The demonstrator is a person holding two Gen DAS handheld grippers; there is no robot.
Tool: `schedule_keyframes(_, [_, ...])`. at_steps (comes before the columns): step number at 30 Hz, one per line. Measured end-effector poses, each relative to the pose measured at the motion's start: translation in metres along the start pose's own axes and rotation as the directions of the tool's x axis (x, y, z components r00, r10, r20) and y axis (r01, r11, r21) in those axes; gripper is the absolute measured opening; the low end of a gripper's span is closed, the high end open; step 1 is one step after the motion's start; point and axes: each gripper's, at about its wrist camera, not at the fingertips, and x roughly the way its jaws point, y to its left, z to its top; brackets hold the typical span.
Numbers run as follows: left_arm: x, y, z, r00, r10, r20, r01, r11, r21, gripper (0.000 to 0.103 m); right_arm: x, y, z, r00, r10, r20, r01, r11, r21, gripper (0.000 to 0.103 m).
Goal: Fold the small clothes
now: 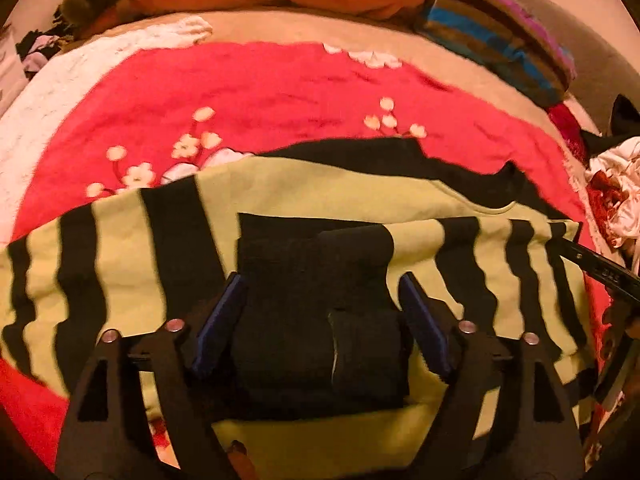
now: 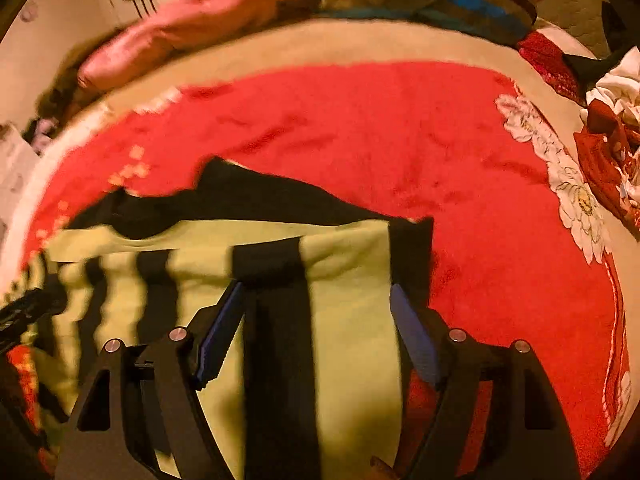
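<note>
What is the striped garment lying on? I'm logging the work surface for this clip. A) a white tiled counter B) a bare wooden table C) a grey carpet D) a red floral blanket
D: the yellow-green and black striped garment is spread over a red blanket with pale flower prints, and red blanket shows past the garment's edge in the right wrist view too.

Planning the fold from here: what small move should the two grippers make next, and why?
Probably lower both and close on the near edge. The left gripper and right gripper are both open above the yellow-and-black striped garment, which lies spread on the red blanket; neither holds cloth, so no fold can start.
</note>
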Motion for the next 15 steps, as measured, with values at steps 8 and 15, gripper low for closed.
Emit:
schedule_keyframes(8, [-0.009, -0.012, -0.028, 0.998, 0.048, -0.035, -0.044, 0.994, 0.095, 0.079, -0.035, 0.037, -0.055, 0.998, 0.052, -0.020, -0.054, 0.988, -0.146, 0.074])
schedule_keyframes(15, [0.006, -0.001, -0.041, 0.996, 0.045, -0.071, -0.040, 0.996, 0.080, 0.083, -0.009, 0.027, -0.078, 0.996, 0.002, -0.092, -0.011, 0.995, -0.096, 0.077])
